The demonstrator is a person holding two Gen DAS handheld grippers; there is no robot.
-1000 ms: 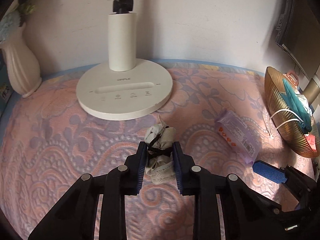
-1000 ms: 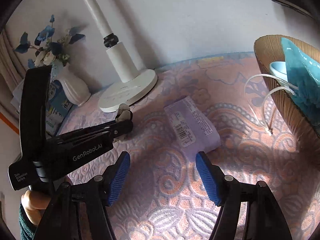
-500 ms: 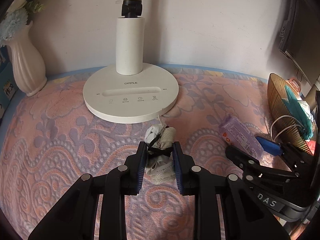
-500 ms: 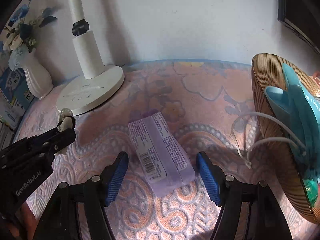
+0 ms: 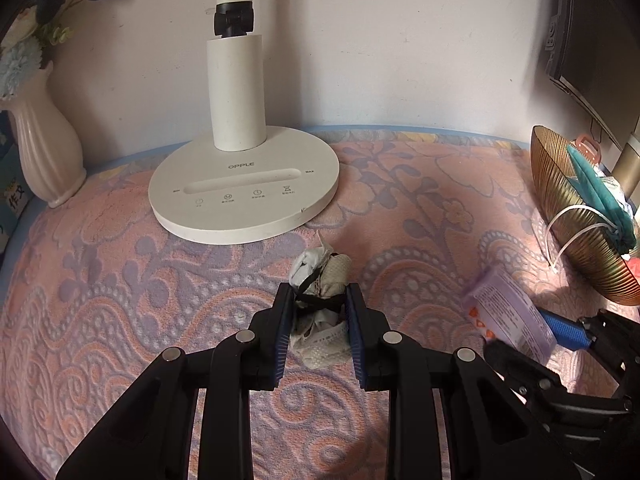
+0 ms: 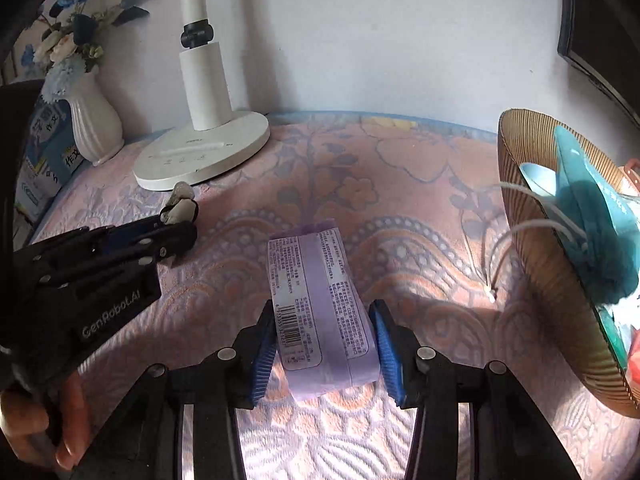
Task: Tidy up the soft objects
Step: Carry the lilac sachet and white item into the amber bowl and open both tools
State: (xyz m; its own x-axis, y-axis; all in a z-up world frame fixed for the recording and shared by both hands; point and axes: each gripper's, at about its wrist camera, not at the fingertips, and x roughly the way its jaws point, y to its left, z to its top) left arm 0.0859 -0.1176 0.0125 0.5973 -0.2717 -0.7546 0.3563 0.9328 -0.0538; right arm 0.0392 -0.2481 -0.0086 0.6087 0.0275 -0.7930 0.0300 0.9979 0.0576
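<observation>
A white and beige cloth bundle [image 5: 320, 272] tied with a black band lies on the pink patterned cloth in front of the lamp. My left gripper [image 5: 318, 320] is shut on it, pads pressing its sides. A purple tissue pack [image 6: 320, 304] lies lengthwise between the blue pads of my right gripper [image 6: 324, 344]. Those jaws are closing and both pads touch the pack's sides. In the left wrist view the same pack [image 5: 508, 312] shows at the right, blurred. The left gripper [image 6: 176, 224] and bundle [image 6: 180, 196] appear at the left of the right wrist view.
A white lamp base [image 5: 244, 196] stands at the back. A pale vase [image 5: 44, 160] with flowers is at far left, with booklets [image 6: 44, 152] beside it. A golden ribbed basket [image 6: 532, 240] at right holds a teal pouch [image 6: 588, 208] and white cords. A hand [image 6: 28, 428] holds the left gripper.
The right gripper moved over the purple pack and its jaws came in onto the pack's sides. The left gripper stayed shut on the bundle.
</observation>
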